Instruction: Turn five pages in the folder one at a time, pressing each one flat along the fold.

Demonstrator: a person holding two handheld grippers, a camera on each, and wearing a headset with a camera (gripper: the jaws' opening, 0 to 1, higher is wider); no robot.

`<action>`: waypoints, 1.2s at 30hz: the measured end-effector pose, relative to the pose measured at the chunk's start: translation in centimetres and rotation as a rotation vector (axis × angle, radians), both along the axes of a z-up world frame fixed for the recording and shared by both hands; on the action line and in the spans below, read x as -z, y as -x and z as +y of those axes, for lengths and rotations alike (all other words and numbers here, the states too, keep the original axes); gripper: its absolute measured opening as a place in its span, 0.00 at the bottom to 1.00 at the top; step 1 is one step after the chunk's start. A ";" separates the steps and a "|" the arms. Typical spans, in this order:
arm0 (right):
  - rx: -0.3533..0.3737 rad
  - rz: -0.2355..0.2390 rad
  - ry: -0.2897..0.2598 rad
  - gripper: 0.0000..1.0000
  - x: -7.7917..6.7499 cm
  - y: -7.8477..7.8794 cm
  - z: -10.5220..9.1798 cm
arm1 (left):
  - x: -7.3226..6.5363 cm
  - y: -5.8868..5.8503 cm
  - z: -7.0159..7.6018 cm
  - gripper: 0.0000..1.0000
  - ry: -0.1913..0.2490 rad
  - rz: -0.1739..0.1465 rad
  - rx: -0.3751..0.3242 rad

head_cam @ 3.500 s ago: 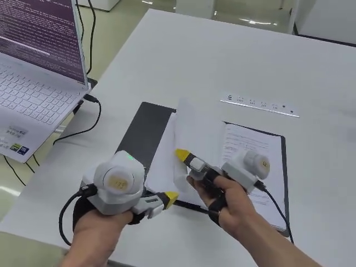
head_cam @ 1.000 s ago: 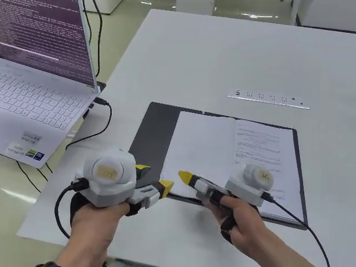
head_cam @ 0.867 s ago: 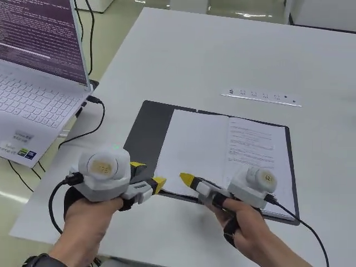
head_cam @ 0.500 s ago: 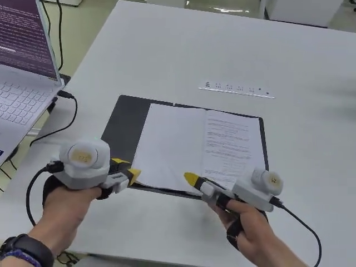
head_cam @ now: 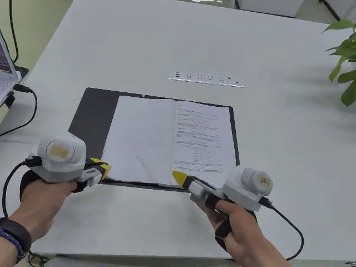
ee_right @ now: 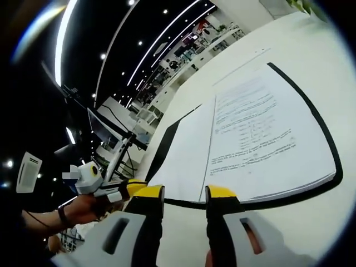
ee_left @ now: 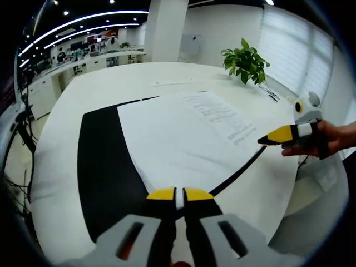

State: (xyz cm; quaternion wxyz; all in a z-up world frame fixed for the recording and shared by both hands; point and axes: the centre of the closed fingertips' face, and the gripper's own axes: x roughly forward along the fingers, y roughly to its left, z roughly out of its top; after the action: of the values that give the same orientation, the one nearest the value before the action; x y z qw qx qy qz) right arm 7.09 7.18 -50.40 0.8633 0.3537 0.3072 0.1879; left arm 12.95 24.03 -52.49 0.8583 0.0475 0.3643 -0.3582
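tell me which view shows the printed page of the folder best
The head view: the printed page is seen almost whole from above, lying flat right of the fold. The right gripper view shows it large but slanted from its near edge. The left gripper view shows it farther off and foreshortened, beyond the blank page.

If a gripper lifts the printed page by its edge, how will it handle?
The printed page looks like thin paper, so it would probably flop and curl. It seems light and would likely buckle if pushed. The black folder lies open and flat, so it should stay put.
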 end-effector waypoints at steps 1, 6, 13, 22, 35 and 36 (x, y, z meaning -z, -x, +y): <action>0.003 0.004 0.000 0.28 0.2 0.2 -0.2 | 0.2 -0.1 0.0 0.02 0.000 0.004 -0.001; 0.020 0.026 -0.006 0.27 1.0 1.1 -0.9 | 1.5 -0.4 0.0 0.00 0.002 0.026 -0.026; 0.034 0.034 -0.015 0.25 1.1 1.3 -1.4 | 3.4 0.2 0.8 0.00 -0.056 0.064 -0.057; 0.017 0.021 -0.011 0.19 1.2 0.3 -0.8 | 3.3 0.4 0.7 0.00 -0.073 0.079 -0.052; -0.029 -0.009 0.009 0.14 0.9 -4.0 0.1 | 2.6 1.1 0.4 0.00 -0.059 0.109 -0.068; -0.016 -0.013 0.004 0.14 0.9 -4.5 -0.1 | 2.6 1.1 0.4 0.00 -0.061 0.107 -0.068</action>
State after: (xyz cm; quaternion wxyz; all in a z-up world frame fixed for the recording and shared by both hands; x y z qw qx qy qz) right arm 11.64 7.05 -51.34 0.8644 0.3484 0.3049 0.1962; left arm 11.90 24.46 -55.07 0.8475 0.0419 0.4217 -0.3197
